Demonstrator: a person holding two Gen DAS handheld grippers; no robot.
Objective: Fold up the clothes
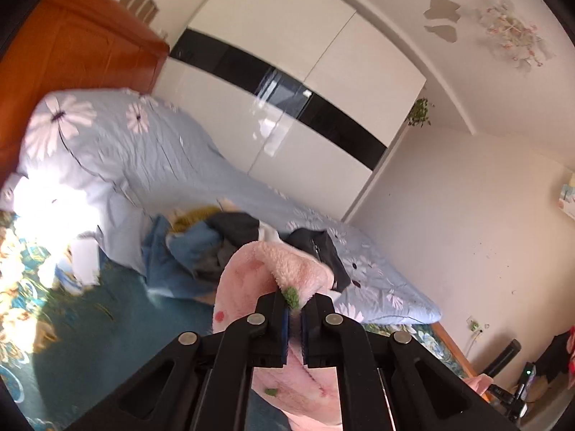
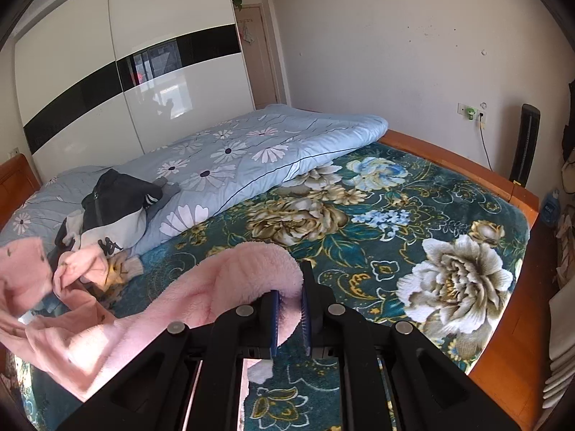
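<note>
Pink fleece garment [image 1: 251, 280] is clamped in both grippers. In the left wrist view, the left gripper [image 1: 294, 318] is closed on a bunched fold with a green patch, fabric pinched between the blue pads and hanging below the fingers. In the right wrist view, the right gripper [image 2: 290, 303] is closed on a thick rolled edge, which loops over the left finger and passes between the pads. The rest is draped leftward above the floral bedspread [image 2: 395, 215]. A clothes pile [image 2: 111, 212] is seen on the blue quilt [image 2: 251, 151], apart from both grippers.
</note>
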